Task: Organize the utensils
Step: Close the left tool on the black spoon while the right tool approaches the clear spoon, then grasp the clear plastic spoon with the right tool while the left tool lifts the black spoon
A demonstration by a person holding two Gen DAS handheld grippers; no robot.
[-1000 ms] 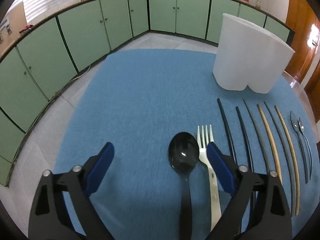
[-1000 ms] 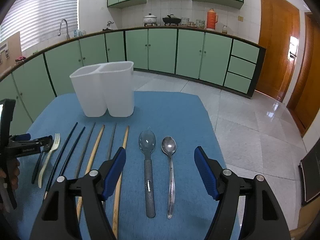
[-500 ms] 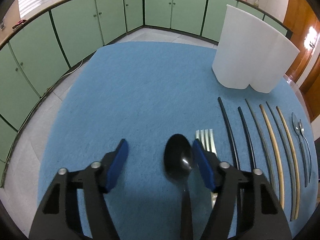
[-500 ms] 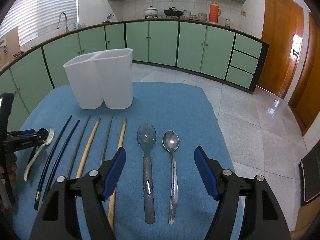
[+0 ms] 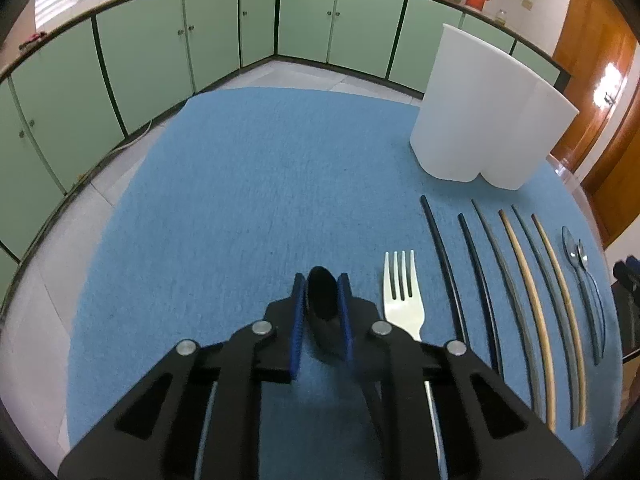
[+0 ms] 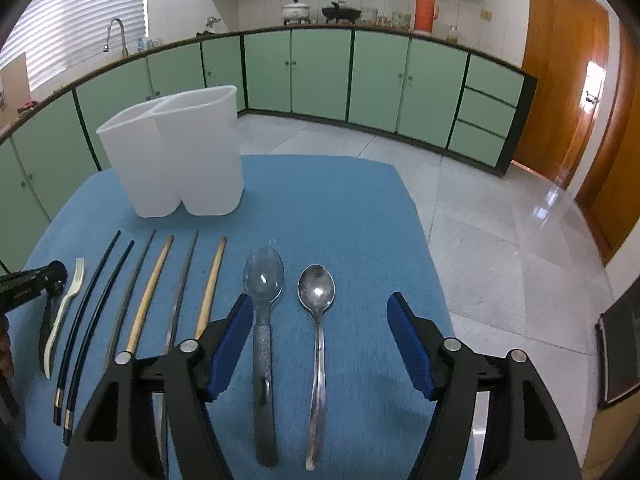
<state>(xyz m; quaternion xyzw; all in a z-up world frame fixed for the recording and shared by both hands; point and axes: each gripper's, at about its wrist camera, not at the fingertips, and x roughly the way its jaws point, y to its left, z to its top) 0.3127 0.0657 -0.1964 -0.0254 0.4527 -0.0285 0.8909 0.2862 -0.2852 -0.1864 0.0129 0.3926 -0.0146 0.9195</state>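
Left claw point(image 5: 322, 294) closing, black spoon point(image 5: 322, 300) between its pads

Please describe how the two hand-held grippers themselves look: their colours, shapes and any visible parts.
The left gripper and the right gripper look alike: black plastic frames with triangular cut-outs, round silver pivot pins, and two fingers lined with ribbed blue pads. White lettering, too small to read, marks the left one's side in the right view. No cables or sleeves show.

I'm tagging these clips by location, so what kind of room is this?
Most likely a home kitchen. Green cabinets run under a long counter, which carries a sink faucet, a pot and an orange thermos. In front, utensils lie on a blue mat by a white two-compartment holder.
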